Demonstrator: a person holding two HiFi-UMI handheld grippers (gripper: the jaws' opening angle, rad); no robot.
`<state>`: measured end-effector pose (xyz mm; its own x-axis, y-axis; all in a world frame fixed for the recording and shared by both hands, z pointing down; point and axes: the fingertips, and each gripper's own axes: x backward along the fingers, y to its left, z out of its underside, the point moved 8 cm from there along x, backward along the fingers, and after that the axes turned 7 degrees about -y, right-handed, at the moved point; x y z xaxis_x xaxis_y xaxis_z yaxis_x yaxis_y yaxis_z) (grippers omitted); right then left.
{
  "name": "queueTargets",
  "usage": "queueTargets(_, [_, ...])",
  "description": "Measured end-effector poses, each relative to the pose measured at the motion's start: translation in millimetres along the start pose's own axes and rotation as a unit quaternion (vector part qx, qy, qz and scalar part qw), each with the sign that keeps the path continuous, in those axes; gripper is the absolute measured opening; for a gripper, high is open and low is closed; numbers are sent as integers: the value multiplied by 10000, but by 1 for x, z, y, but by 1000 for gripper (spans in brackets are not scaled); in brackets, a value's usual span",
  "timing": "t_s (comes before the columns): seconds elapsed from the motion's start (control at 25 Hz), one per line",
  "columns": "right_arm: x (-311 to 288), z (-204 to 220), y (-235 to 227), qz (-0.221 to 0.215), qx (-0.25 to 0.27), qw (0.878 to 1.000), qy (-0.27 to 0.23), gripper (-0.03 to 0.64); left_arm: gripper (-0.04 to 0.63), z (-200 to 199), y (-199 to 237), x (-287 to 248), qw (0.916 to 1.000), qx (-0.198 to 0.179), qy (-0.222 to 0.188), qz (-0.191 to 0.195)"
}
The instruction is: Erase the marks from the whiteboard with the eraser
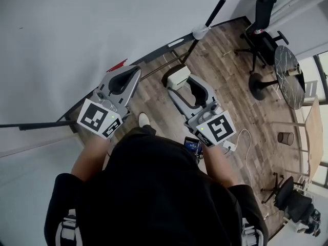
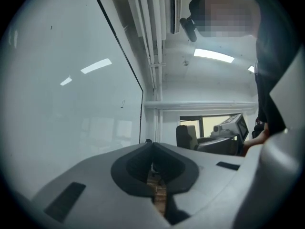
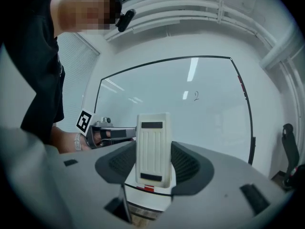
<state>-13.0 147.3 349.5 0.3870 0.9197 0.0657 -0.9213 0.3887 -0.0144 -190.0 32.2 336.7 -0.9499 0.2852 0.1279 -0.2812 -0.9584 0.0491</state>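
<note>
Eraser (image 3: 153, 149) seems clamped in R gripper (image 3: 152, 170).

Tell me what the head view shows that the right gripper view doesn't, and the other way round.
Only the head view shows the round dark table, the white shoe and the black-and-white marker cube on the right gripper. Only the right gripper view shows the white ceiling pipes, a clear look at a small dark handwritten squiggle, and how its own jaws press on both sides of what they hold. Both show that held thing, the white ribbed rectangular eraser, as well as the white black-framed whiteboard and the left gripper.
</note>
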Motion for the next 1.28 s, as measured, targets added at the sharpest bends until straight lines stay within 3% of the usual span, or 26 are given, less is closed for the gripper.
queueTargets(0.28, [-106,7,-67,153,23,9999,-34,229,6,5,96,-67,9999,-49,71,75])
queueTargets(0.44, [-114,-5,-69,108,-22,9999,-131,229,6,-5,94,-66,9999,-18,-20,-106])
queueTargets(0.64, [-112,8,-78,-215,129,9995,-192,229,6,2,82,-59,9990,-81,-174,-392])
queueTargets(1.0, [-139,-7,-178,-1469,-7,9889,-225,229,6,-3,82,-134,9868,-331,-112,-1581])
queueTargets(1.28, [-147,-26,-223,-2120,244,9767,-238,229,6,-12,61,-170,9631,-532,-153,-2635])
